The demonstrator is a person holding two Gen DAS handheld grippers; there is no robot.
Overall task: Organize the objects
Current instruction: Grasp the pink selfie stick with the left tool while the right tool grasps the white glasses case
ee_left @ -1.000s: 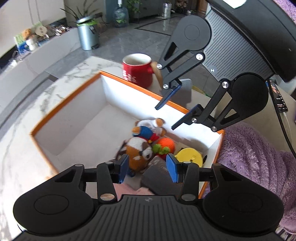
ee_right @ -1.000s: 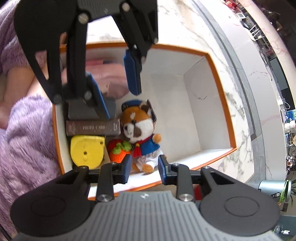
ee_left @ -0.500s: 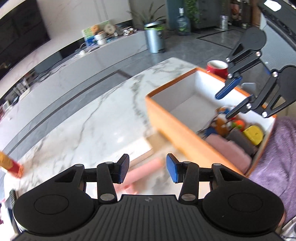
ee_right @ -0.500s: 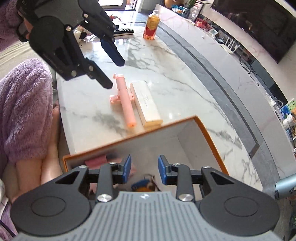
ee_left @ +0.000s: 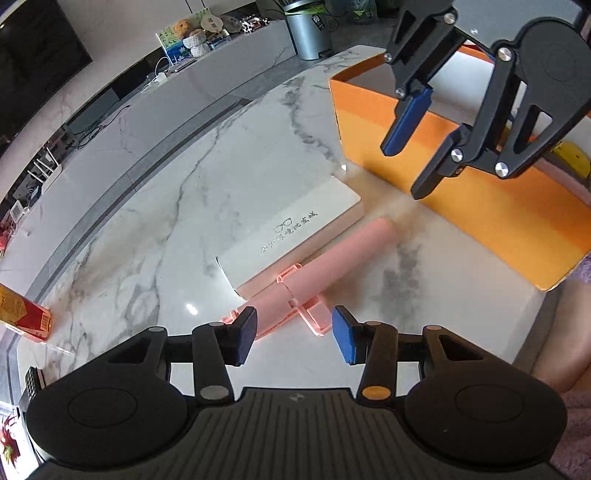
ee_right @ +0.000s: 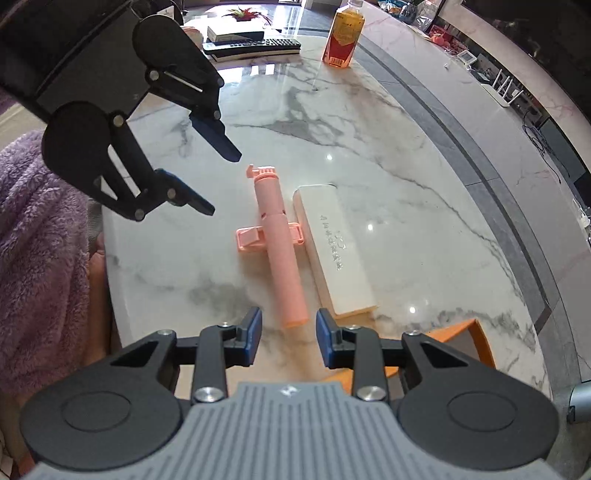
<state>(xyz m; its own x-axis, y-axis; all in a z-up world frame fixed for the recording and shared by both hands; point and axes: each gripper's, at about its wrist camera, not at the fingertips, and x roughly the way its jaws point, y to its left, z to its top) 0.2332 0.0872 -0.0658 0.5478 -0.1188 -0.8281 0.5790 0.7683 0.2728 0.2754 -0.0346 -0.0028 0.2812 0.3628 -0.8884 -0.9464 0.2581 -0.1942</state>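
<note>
the pink selfie stick is lying flat on the marble worktop, running from the lower middle of the left wrist frame up toward the right, its clip bracket spreading out on both sides near the lower end. it is lying alongside the white case, the two touching or just beside each other along their length. in the right wrist frame the pink selfie stick is running up the middle of the frame, with the white case at its right.

the left claw is hovering at the lower middle of its frame with its jaws standing partly apart and nothing between them; the bracket end of the stick is sitting just above the gap, roughly in line with it. seen from the right wrist, the left claw is hanging at the upper left, above and to the left of the stick's top end, apart from it.

the right claw is pointing at the stick's plain end, jaws narrowly apart and empty. in the left wrist frame the right claw is hanging at the upper right, in front of the orange box, which is standing on the worktop near the stick's far end.

a person's purple fleece sleeve is filling the left edge of the right wrist frame. an orange-labelled bottle is standing at the top.
</note>
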